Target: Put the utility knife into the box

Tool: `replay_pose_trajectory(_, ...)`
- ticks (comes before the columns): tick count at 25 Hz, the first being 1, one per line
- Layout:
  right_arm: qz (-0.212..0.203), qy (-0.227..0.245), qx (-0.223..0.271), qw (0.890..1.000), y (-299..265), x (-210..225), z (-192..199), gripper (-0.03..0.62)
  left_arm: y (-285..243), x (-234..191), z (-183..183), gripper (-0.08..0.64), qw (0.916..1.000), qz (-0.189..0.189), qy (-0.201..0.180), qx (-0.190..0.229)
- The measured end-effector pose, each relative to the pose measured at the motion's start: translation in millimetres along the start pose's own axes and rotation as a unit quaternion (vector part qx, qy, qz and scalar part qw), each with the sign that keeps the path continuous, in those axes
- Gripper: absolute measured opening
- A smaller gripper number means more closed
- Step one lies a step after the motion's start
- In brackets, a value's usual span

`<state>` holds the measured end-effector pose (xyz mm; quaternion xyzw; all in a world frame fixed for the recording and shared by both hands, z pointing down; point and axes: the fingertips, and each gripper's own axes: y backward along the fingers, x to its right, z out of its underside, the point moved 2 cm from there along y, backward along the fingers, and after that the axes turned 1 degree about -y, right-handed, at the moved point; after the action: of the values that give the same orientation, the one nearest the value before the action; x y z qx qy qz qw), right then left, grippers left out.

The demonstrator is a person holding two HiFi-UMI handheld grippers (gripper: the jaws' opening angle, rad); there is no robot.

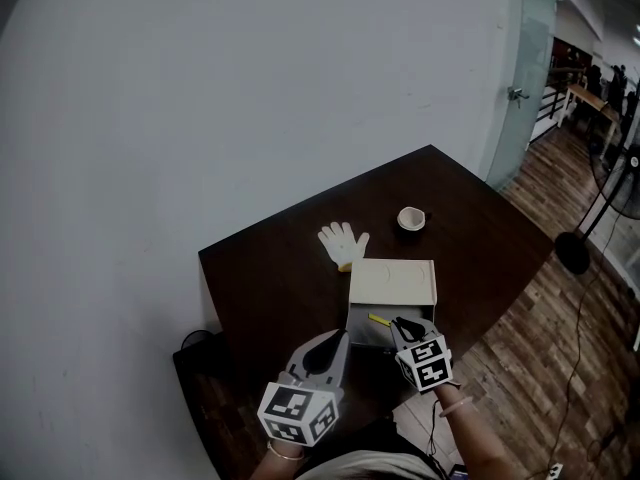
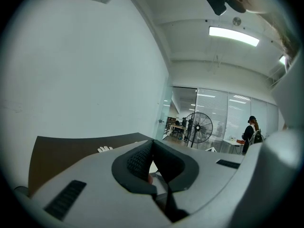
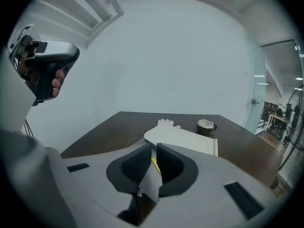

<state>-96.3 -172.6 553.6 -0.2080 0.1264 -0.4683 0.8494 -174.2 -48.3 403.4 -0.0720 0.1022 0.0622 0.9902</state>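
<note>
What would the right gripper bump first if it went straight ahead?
Probably the yellow utility knife in the box, just past the right gripper's tips, then the pale lid behind. Depth is hard to judge.

A white glove (image 1: 343,243) lies flat on the dark tabletop (image 1: 260,278), with a small cup (image 1: 411,218) apart to its right. Past the wood floor (image 1: 540,338) stand a fan (image 2: 200,127) and, probably, a person (image 2: 250,129).
</note>
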Motion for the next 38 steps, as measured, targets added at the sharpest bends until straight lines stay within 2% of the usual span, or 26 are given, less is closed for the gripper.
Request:
replay_pose_trajectory(18, 0.047, -0.066, 0.063, 0.995, 65, -31, -24, 0.014, 28, -5, 7, 0.017, 0.9999, 0.009, -0.008, -0.002)
replay_pose_trajectory(27, 0.054, -0.070, 0.090, 0.992, 91, -33, -34, 0.009, 26, 11, 8, 0.017, 0.9998, 0.015, -0.012, 0.005)
replay_pose_trajectory(38, 0.043, -0.066, 0.123, 0.989, 130, -21, -46, 0.008, 20, 38, 7, 0.017, 0.9998, 0.001, -0.020, 0.009)
